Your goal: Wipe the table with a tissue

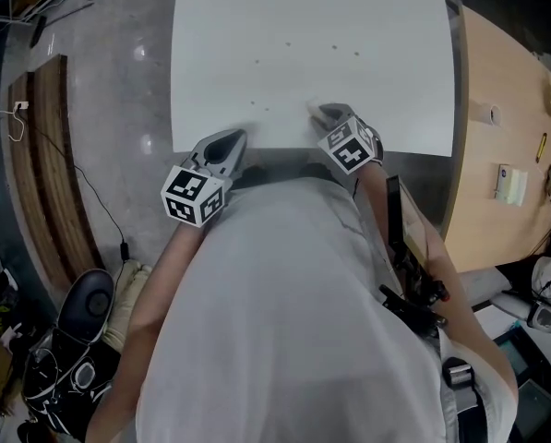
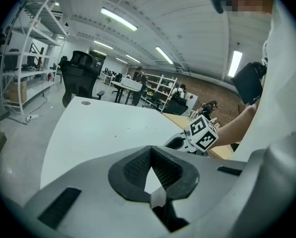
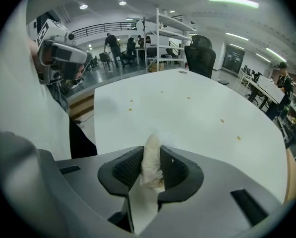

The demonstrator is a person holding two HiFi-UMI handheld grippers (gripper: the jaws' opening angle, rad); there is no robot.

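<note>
Checking the right gripper (image 1: 323,113) first: what had it got? (Observer)

Jaws closed on a wadded tissue (image 3: 151,161), kept fairly wide by the wad, its end poking past the pads. I had it tipped down over the near edge of the table (image 1: 303,26). Contact with the surface I could not confirm. (Operator)

And the left gripper (image 1: 233,140)? (Observer)

Jaws together, nothing between them, at the same near edge, beside the right. (Operator)

Step? (Observer)

I judged it the start of a wipe. Small brown specks (image 3: 222,120) lay farther out. The next move called for pressing the tissue down and sweeping away from me, pinch kept firm. (Operator)
</note>
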